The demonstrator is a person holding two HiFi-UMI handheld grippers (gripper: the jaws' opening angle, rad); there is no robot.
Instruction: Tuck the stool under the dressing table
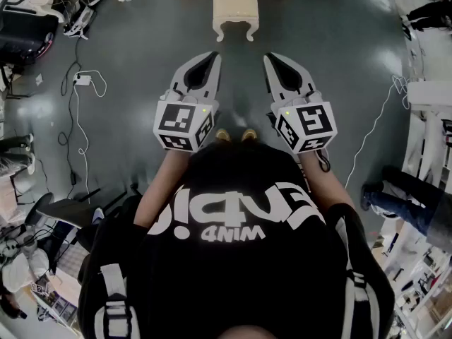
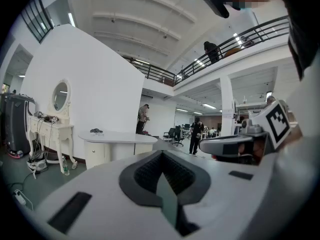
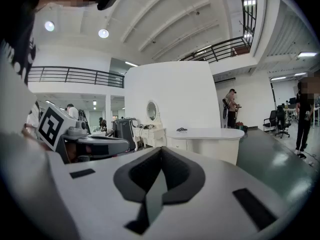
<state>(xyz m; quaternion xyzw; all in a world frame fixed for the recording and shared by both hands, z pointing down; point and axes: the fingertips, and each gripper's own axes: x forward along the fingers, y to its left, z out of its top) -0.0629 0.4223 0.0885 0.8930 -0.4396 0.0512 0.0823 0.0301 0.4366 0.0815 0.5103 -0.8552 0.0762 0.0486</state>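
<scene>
While I stand short of stool point(image 1: 235, 9), both tools point forward, nothing between jaws. Left gripper point(image 1: 214, 57) pressed together, right gripper point(image 1: 271, 57) likewise; my guess, no grip needed before reaching stool. Stool sits on floor ahead of both tips, apart from them, roughly centred. Dressing table point(image 2: 50, 129) with oval mirror stands by white wall, seemingly well apart from stool.
</scene>
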